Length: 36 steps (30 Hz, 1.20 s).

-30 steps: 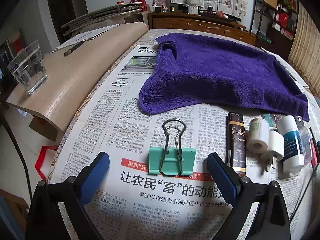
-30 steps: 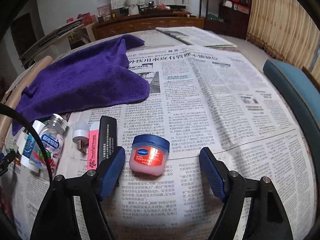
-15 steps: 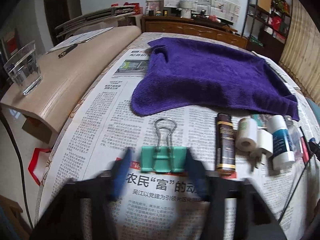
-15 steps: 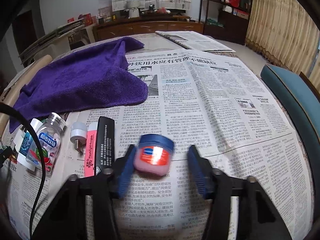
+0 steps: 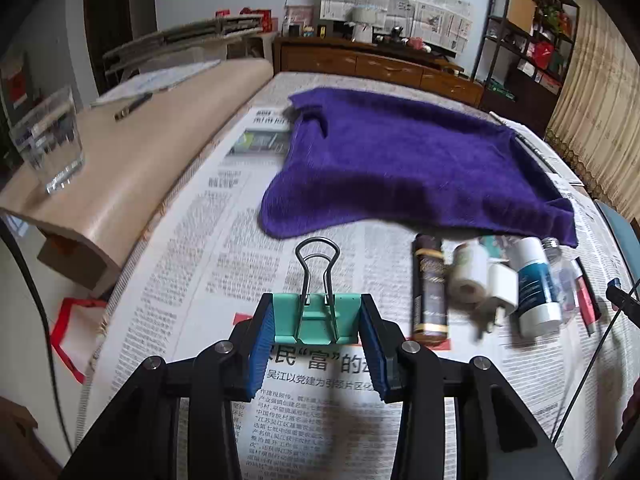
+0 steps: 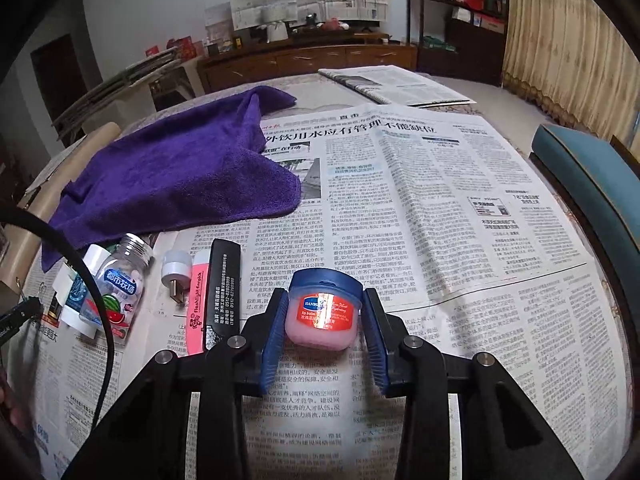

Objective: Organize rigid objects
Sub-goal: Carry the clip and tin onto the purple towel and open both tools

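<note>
Clamping green binder clip between blue pads of left gripper, fingers drawn narrow against clip's two sides. Wire handles pointing toward purple towel; clip just short of towel's near edge, on newspaper. Pinching lip balm jar in right gripper, pads narrow, pressed on jar's sides; jar possibly raised off paper, hard to judge. Jar well short of towel, beside black lighter and pink highlighter.
</note>
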### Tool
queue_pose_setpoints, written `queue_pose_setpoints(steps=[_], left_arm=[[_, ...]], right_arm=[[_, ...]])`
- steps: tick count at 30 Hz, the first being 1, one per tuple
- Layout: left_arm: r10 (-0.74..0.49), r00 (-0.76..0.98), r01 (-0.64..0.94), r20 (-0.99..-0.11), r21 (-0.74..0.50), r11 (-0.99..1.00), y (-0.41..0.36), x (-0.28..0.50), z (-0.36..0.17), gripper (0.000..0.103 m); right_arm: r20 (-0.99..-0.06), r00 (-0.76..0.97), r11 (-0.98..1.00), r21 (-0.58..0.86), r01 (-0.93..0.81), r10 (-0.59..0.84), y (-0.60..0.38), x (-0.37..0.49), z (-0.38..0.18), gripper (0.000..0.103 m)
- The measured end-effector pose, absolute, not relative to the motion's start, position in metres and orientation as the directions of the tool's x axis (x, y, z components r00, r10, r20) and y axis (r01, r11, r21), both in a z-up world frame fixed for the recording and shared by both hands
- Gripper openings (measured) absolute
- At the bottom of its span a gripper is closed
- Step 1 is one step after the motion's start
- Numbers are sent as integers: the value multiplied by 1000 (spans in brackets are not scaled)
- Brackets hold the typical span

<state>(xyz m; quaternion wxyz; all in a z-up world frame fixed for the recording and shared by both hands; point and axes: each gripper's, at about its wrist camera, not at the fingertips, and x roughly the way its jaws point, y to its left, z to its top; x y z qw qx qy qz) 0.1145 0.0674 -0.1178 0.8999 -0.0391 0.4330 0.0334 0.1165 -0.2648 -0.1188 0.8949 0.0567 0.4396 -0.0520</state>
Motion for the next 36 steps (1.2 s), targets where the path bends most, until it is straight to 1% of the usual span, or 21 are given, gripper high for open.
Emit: queue_pose_setpoints(steps=[3, 6, 13, 18, 23, 28, 36], left_arm=[[30, 641, -86, -767, -33, 996, 64, 113, -106, 39], [11, 654, -78, -757, -53, 995, 62, 115, -93, 39], [-17, 692, -42, -721, -64, 997, 57, 135, -51, 39], [-43, 708, -5, -705, -65, 998, 50, 170, -31, 39], [-85, 690, 33, -719, -85, 996, 39, 225, -24, 39], [-101, 674, 66, -732, -76, 995, 21, 276, -34, 39], [-119, 597, 73, -793, -94, 993, 8, 343, -82, 39]], right_arm=[[-787, 616, 988, 67, 137, -32, -263, 113, -111, 37], [-778, 628, 989, 74, 124, -21, -259, 113, -101, 37], [-749, 663, 994, 85, 72, 16, -243, 133, -66, 37], [-716, 695, 995, 99, 6, 67, -227, 169, -34, 37], [-702, 698, 989, 120, -80, 142, -206, 220, -16, 37], [-719, 674, 984, 90, -152, 170, -179, 278, -25, 37], [-803, 565, 974, 83, -212, 192, -144, 354, -76, 37]])
